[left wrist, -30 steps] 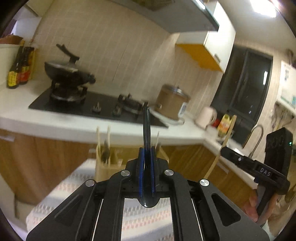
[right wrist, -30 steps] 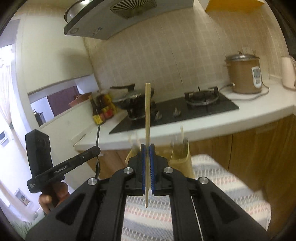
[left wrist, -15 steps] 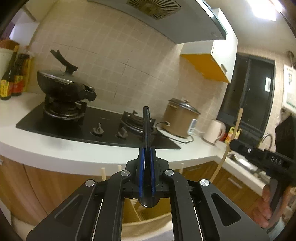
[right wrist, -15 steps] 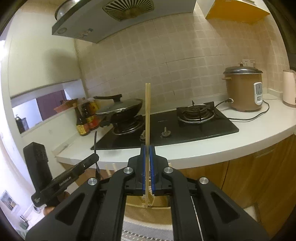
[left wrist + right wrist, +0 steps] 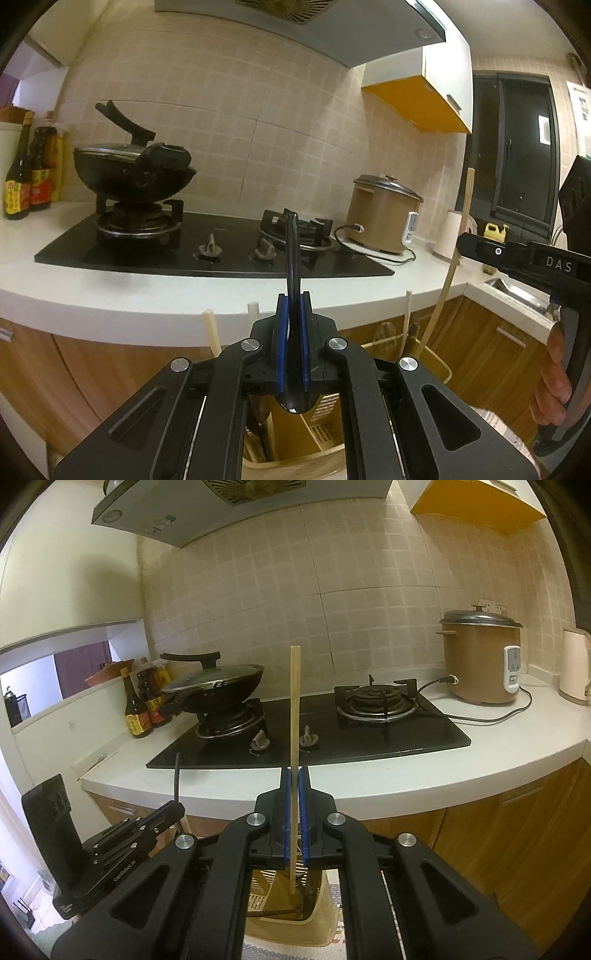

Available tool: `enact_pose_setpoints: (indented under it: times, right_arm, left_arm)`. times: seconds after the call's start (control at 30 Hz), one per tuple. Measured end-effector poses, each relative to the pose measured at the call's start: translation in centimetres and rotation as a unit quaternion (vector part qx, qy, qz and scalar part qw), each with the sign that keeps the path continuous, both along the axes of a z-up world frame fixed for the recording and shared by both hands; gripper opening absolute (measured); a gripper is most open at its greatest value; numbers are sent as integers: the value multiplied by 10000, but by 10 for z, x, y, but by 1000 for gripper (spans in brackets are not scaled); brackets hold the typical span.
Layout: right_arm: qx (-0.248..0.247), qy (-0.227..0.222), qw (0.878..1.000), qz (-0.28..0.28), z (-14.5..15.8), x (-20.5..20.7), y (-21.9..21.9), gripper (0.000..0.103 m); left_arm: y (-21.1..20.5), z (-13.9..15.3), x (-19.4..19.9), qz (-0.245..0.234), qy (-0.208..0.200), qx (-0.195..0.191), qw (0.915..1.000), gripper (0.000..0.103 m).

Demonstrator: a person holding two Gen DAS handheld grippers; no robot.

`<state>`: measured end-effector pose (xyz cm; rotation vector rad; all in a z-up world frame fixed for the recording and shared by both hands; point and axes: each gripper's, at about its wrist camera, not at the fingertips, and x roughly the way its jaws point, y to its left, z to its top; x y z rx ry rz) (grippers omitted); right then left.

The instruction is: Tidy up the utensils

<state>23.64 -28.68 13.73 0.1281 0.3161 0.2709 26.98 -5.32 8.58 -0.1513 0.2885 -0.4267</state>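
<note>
My left gripper point(image 5: 291, 314) is clamped on a black spoon point(image 5: 292, 254), my right gripper point(image 5: 294, 794) on a wooden chopstick point(image 5: 294, 709), both right above the utensil holder point(image 5: 436, 363) holding more chopsticks. The right one reads "DAS".

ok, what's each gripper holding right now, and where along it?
The left gripper is shut on a dark utensil handle, gripped near its rounded lower end. The right gripper is shut on a pale wooden chopstick, gripped on its lower half.
</note>
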Motion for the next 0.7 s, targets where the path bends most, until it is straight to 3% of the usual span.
enact_pose_setpoints:
  times: [0.4, 0.47, 0.53, 0.63, 0.7]
  right_arm:
    - [163, 278, 9995, 65, -20, 8, -5, 3]
    - [158, 353, 9992, 95, -22, 5, -4, 4]
    - [76, 390, 9992, 90, -23, -3, -2, 4]
    - [-34, 524, 9984, 205, -24, -16, 1, 17]
    - [-9, 563, 9982, 209, -24, -32, 0, 19]
  left_arm:
    - [8, -5, -2, -39, 201, -168, 9996, 6]
    - [13, -4, -4, -100, 261, -249, 9993, 15]
    - [19, -1, -13, -95, 262, -273, 9992, 16]
    - [27, 7, -27, -147, 263, -325, 9990, 27]
    - [33, 12, -42, -108, 264, -334, 9990, 35]
